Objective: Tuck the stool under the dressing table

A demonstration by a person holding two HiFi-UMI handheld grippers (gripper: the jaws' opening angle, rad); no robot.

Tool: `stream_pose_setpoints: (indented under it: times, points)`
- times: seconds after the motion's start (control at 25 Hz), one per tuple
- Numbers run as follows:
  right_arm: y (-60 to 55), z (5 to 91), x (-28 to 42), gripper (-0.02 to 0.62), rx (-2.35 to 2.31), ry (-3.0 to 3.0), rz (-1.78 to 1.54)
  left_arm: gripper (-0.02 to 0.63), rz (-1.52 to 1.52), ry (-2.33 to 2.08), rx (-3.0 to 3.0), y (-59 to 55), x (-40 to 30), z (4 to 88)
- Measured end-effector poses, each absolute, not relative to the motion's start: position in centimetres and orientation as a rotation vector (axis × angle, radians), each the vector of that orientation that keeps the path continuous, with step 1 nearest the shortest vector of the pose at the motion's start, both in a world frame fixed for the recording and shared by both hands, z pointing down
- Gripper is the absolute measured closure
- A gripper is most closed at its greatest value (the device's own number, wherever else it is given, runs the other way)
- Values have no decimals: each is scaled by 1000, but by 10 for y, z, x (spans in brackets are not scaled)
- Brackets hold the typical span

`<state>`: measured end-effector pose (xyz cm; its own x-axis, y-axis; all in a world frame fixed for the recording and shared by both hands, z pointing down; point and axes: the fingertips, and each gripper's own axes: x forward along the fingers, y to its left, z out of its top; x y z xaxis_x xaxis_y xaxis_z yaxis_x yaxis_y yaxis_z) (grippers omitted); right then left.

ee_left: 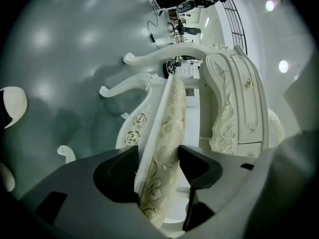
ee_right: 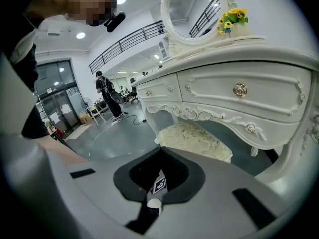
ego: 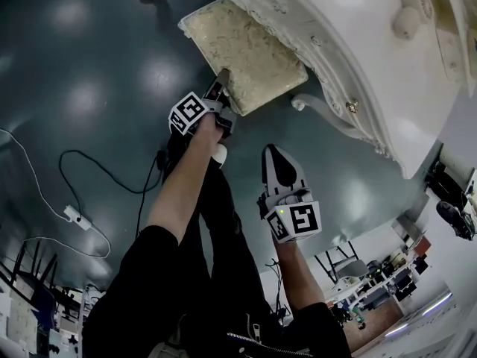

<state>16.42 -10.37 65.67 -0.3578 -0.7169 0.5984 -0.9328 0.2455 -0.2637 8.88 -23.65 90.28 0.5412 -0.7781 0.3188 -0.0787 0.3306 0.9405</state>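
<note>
The left gripper sits at the near edge of the stool, a little above the middle of the head view. Its own view shows the seat turned edge-on between the jaws. One pad lies against the white seat frame and the other against the patterned cushion, so the jaws stand partly apart and are clamped on the seat rim. The stool is in the upper middle of the head view, on the dark glossy floor. Its far end is already beneath the curved white edge of the table, while the near end, where the gripper holds it, still sticks out. In the right gripper view the cushion shows under the carved drawer front, between the table's legs. The right gripper hangs lower right of centre in the head view, well apart from the stool and touching nothing. Its jaws are brought together at the tips with nothing between them. Through the gap behind those tips its own view catches the left gripper's marker cube. A cable loops across the floor at the left.
</note>
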Motion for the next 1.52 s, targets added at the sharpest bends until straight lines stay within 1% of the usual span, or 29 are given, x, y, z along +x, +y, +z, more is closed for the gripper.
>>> stream_pose_setpoints:
  times: [0.32, 0.52, 0.72, 1.0, 1.52]
  points:
    - [-104, 662, 177, 589, 1564, -2143, 873, 350, -606, -857, 1210, -286, 101, 894]
    - [-100, 662, 176, 589, 1559, -2138, 899, 310, -438, -765, 1312, -259, 127, 888]
    - [-101, 664, 178, 589, 1572, -2134, 912, 281, -376, -730, 1292, -223, 149, 897]
    - [-95, 676, 190, 588, 1592, -2106, 927, 300, -373, -777, 1280, -230, 152, 904]
    - [-99, 695, 204, 589, 1615, -2121, 877, 301, -419, -749, 1334, -287, 176, 902]
